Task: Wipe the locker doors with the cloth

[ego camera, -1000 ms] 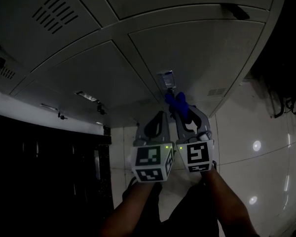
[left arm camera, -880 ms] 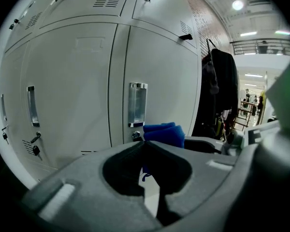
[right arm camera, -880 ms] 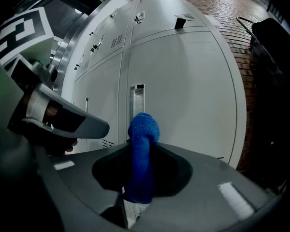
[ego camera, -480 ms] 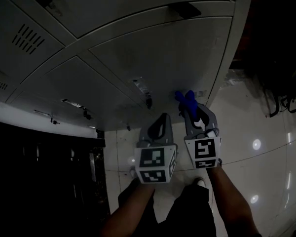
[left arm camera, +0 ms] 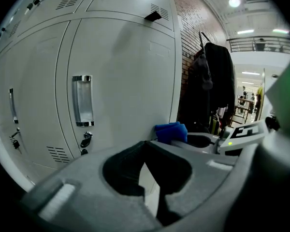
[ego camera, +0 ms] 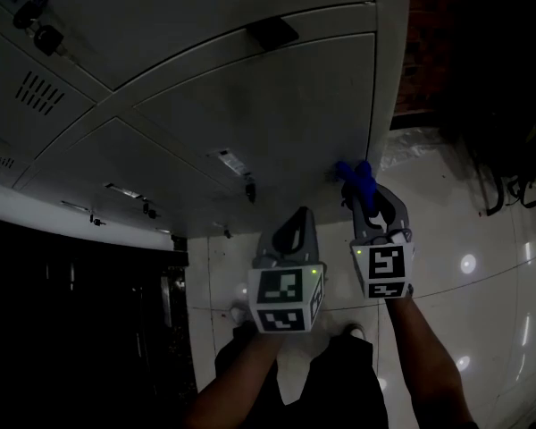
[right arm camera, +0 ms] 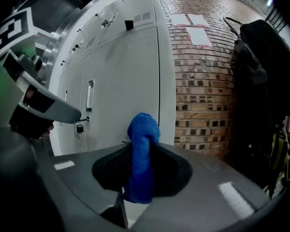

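Grey metal locker doors [ego camera: 277,105] fill the upper half of the head view. My right gripper [ego camera: 368,197] is shut on a folded blue cloth [ego camera: 355,177], whose tip sits at the lower right corner of the rightmost door, by the cabinet's edge. In the right gripper view the cloth [right arm camera: 142,149] stands up between the jaws in front of that door [right arm camera: 130,76]. My left gripper [ego camera: 297,217] hangs just left of it, shut and holding nothing, off the door. The left gripper view shows its tips [left arm camera: 145,144] meeting, with a door handle [left arm camera: 82,100] and the cloth [left arm camera: 171,131] beyond.
A brick wall [right arm camera: 198,81] stands right of the lockers, with dark coats and bags [right arm camera: 266,76] hung on a rack. Small padlocks [left arm camera: 85,140] hang under the handles. Glossy white floor tiles [ego camera: 464,266] lie below, and dark cabinets [ego camera: 80,302] at the left.
My right gripper has carried the cloth rightward across the lower door to its right edge. The left gripper has followed alongside, still shut.
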Available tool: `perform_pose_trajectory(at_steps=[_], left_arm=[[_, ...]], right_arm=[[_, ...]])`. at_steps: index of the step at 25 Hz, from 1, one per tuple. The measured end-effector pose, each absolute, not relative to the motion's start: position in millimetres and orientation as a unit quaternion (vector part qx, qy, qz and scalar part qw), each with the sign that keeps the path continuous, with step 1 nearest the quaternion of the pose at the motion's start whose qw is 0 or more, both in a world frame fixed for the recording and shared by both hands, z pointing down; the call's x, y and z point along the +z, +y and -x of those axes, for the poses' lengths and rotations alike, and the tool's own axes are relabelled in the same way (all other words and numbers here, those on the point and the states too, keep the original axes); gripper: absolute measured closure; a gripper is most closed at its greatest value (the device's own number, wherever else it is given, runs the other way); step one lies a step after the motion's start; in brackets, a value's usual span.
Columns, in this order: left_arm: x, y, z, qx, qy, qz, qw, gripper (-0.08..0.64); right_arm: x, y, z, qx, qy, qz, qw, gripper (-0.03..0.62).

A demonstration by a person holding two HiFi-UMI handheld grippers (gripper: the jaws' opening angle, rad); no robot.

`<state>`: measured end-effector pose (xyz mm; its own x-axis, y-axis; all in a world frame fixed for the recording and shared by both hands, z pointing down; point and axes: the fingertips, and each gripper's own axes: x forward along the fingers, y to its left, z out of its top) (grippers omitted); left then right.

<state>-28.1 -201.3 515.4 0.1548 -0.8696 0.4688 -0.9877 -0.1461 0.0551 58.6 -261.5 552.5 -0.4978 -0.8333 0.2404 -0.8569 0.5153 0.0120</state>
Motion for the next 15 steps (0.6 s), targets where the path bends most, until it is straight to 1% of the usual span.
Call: perform_pose_trajectory(at_steps=[7, 15], left_arm=[[492.0, -183.1, 15.6, 0.172, -0.639, -0.727, 0.186, 0.557], [444.7, -126.5, -0.5, 0.190, -0.643, -0.718, 0.186, 0.557]], right_arm=[[517.4, -235.9, -62.5, 0.062, -0.876, -0.467, 0.100, 0.509], [445.3, -170.5, -62.4, 0.075, -0.890, -0.440, 0.098, 0.509]])
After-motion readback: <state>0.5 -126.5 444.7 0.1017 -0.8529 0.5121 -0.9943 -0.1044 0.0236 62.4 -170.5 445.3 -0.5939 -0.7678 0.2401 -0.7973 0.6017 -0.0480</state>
